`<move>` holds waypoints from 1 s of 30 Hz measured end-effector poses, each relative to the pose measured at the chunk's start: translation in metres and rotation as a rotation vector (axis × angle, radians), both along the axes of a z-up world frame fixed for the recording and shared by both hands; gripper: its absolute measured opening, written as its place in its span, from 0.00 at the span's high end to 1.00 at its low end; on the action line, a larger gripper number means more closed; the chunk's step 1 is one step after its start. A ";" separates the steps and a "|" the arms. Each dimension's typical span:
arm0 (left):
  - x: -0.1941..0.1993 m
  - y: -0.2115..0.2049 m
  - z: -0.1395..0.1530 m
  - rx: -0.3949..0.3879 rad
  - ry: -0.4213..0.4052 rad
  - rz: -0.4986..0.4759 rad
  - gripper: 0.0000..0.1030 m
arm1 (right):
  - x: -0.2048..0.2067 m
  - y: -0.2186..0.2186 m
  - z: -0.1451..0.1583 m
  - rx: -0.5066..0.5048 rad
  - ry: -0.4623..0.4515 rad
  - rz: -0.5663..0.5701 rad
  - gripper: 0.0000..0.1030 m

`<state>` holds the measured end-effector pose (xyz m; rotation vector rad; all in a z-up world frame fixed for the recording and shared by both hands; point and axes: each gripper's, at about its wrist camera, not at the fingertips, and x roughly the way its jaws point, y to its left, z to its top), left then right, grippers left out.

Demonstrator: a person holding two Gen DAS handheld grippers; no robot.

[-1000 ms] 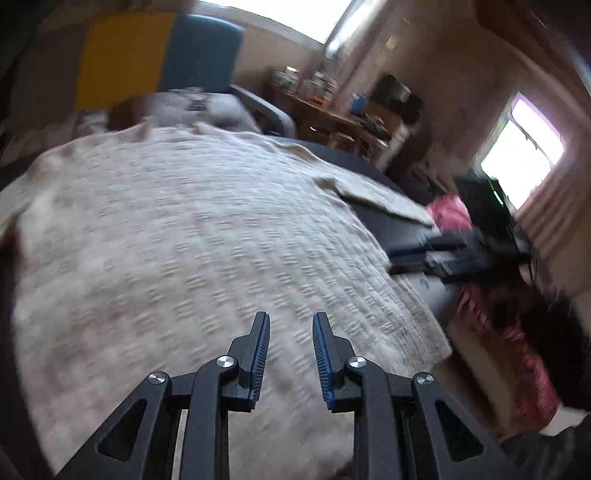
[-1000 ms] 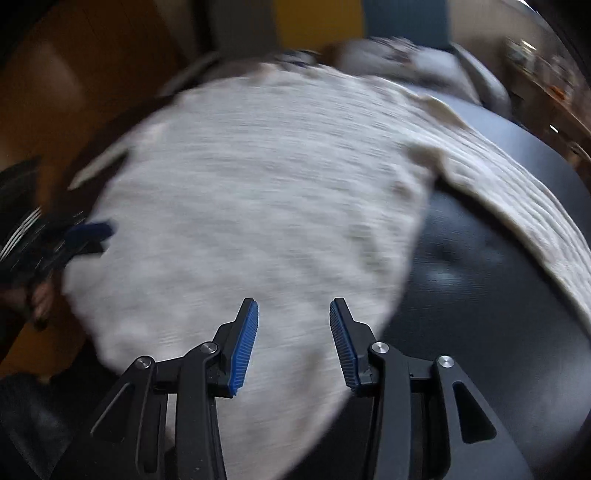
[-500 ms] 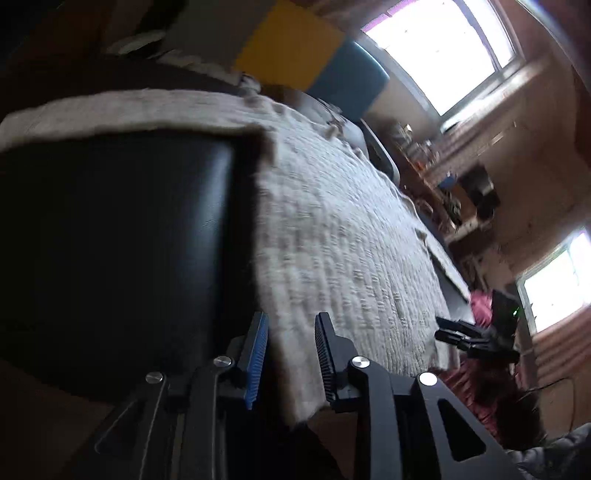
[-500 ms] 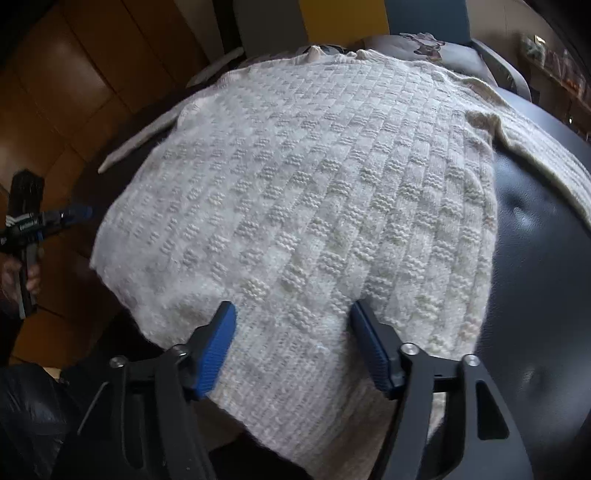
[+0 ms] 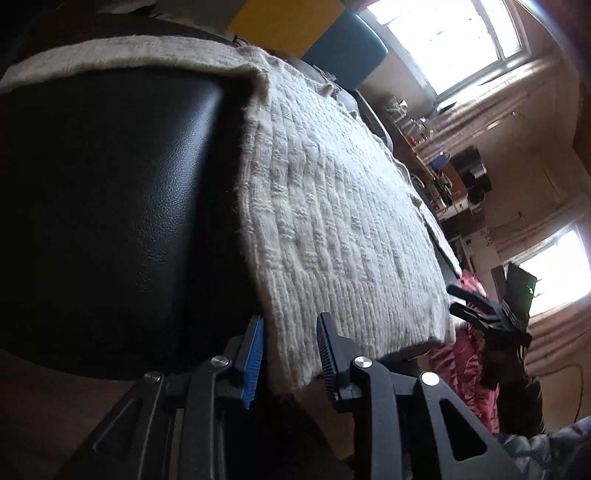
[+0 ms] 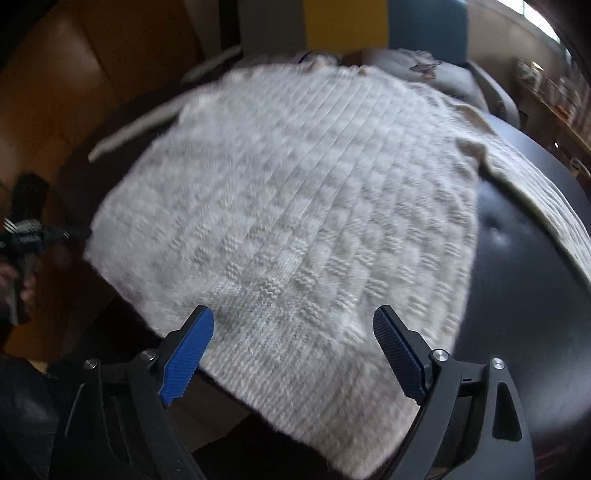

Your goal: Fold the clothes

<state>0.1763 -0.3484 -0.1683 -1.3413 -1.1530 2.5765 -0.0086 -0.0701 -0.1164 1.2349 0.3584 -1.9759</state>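
Observation:
A cream knitted sweater [image 5: 332, 221] [image 6: 295, 203] lies spread flat on a round black leather surface [image 5: 110, 203] [image 6: 517, 295], its hem hanging over the near edge. My left gripper [image 5: 290, 354] is at the hem's left corner. Its jaws are closing with the corner of the knit between them, and the pads do not visibly press on it. My right gripper [image 6: 295, 339] hovers over the hem near the right corner, its jaws opening wide with cloth below them. Each gripper also shows small in the other's view: right gripper [image 5: 480, 314], left gripper [image 6: 33, 236].
A chair with yellow and blue panels [image 6: 369, 22] stands behind the surface, with a grey garment [image 6: 424, 70] on it. Pink cloth [image 5: 465, 362] lies on the floor to the right. A cluttered desk [image 5: 436, 166] lines the far wall. Wooden floor [image 6: 55, 92] lies to the left.
My left gripper swung from above the sweater's middle down to its left hem corner and rolled. My right gripper's jaws spread wide and moved closer to the hem.

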 end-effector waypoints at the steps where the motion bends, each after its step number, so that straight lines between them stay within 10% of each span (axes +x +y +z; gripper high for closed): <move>1: -0.001 0.003 0.003 -0.033 0.006 0.005 0.96 | 0.001 0.005 0.003 -0.004 0.008 -0.008 0.12; 9: 0.003 0.012 0.058 -0.139 0.185 0.035 0.96 | 0.011 0.003 -0.019 0.153 0.075 0.031 0.20; 17: -0.014 0.024 0.023 -0.309 -0.065 0.023 0.96 | 0.010 0.011 -0.032 0.202 0.080 0.043 0.20; 23: -0.002 0.018 0.057 -0.257 0.038 0.142 0.95 | 0.020 0.019 -0.012 0.167 0.074 0.057 0.20; 30: -0.042 0.071 0.078 -0.323 0.163 -0.117 0.87 | 0.048 0.035 -0.003 0.089 0.083 0.078 0.22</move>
